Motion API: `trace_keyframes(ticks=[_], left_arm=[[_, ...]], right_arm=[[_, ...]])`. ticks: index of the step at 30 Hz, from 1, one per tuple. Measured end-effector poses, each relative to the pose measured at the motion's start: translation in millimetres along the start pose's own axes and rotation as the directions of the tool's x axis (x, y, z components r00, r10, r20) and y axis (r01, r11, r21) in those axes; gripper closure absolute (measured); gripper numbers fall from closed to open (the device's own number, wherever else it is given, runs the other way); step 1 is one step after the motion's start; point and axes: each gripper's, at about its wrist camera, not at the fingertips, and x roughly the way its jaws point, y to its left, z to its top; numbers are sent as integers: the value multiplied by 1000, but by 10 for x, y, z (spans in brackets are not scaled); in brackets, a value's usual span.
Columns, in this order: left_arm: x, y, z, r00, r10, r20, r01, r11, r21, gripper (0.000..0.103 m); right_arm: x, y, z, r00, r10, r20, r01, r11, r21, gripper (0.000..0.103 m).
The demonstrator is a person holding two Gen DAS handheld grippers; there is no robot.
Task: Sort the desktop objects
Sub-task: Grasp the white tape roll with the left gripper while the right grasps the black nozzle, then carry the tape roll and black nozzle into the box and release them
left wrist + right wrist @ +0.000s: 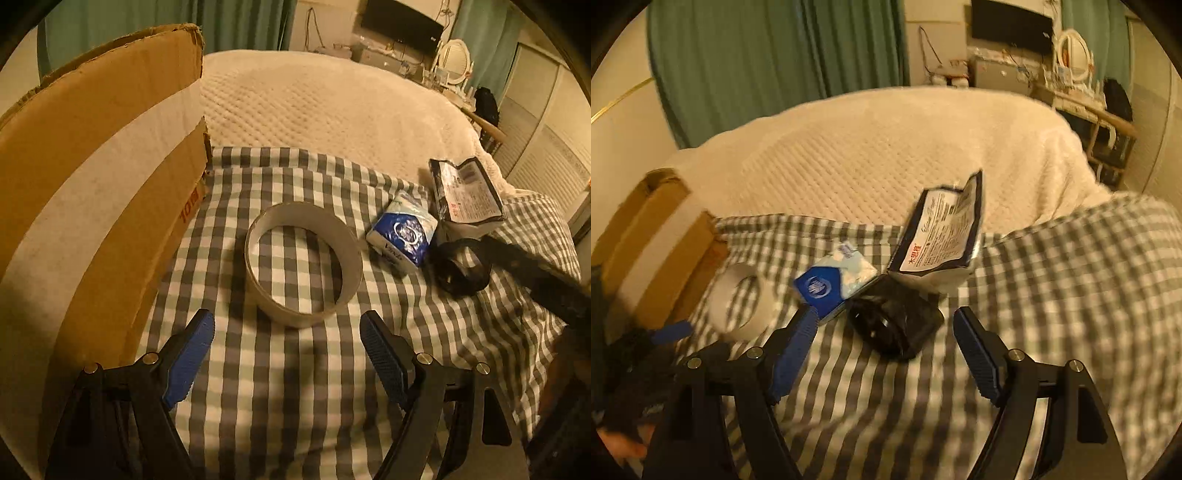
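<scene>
**Desktop objects: both grippers over their targets, nothing gripped yet**

Desktop objects lie on a checked cloth [280, 398]; it is spread over a soft, bed-like surface, so "desk" does not fit here.

Largest first:
- Cardboard box [92, 177] stands at the cloth's left edge, flap upright. Judged to be the sorting bin; its inside is not visible.
- Printed pouch [942, 229] near the cloth's far edge, propped up at a tilt, its lower end touching the black tape.
- White tape roll [303, 264] flat near the cloth's middle, just beside the box.
- Tissue pack [402, 236], blue and white, between the white roll and the pouch.
- Black tape roll [897, 321] on its side, touching the tissue pack.

Tools:
- Left gripper [286, 350]: released, jaws wide, nothing between them; white roll just ahead of the tips.
- Right gripper [884, 345]: released, jaws wide; black roll just beyond the tips, not pressed.

Step in hand (judgement): approach for a first pick, one roll per gripper.

Next move calls for: bringing each pair of jaws down around its roll's wall, then closing. The black roll's contact with its neighbours may drag them along.
</scene>
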Motion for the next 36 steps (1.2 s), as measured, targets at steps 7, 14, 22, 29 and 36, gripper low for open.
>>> trace_keyframes(ticks=[7,14,22,29,36], left_arm=[[69,66,-82,1000,4,3,-4,1000,-19,20],[192,81,73,1000,-29,13,29,997,-68,20],[520,-65,277,1000,8,-22,-9,999,-33,16],[403,10,209,999,-49,10,50,998,-27,23],[26,103,61,992,-119,51,121,992,-26,23]], right_arm=[[218,-93,-131,1000,-10,-19,10,999,33,27],[242,-116,-114,1000,-30,-7,31,998,52,27],[321,-153,-128,999,-31,-13,32,998,52,28],[268,-225,-171,999,-42,-13,42,997,62,80],[-39,-247,-332,1000,7,11,-8,993,118,84]])
